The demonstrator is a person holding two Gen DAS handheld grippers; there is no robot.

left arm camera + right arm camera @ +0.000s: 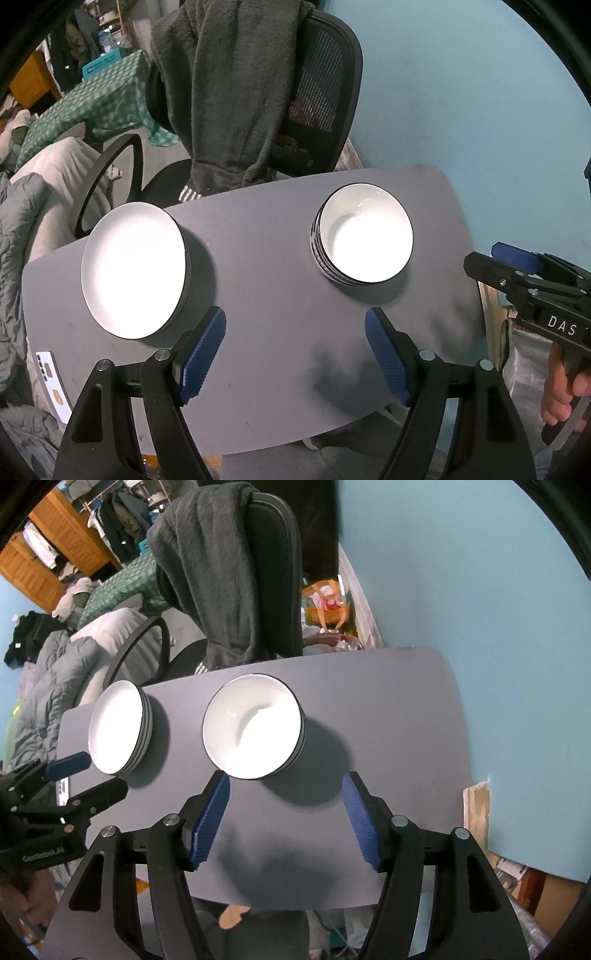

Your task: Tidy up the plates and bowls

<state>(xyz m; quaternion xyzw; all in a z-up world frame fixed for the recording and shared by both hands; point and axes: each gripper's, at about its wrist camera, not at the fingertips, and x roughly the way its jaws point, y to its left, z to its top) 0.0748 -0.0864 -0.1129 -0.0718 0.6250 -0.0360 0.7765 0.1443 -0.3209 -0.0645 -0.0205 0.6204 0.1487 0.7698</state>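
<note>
The stack of plates [133, 269] and stack of bowls [365, 240] sit apart on the grey worktop [277, 295]; glazed ceramic, likely heavy, slippery and breakable, best pinched at a rim. The left tool [295, 354] and right tool [286, 819] hover above, both spread wide, holding nothing.

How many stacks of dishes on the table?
2: plate stack at the gray table's left, bowl stack at centre-right. Count per stack unclear.
</note>
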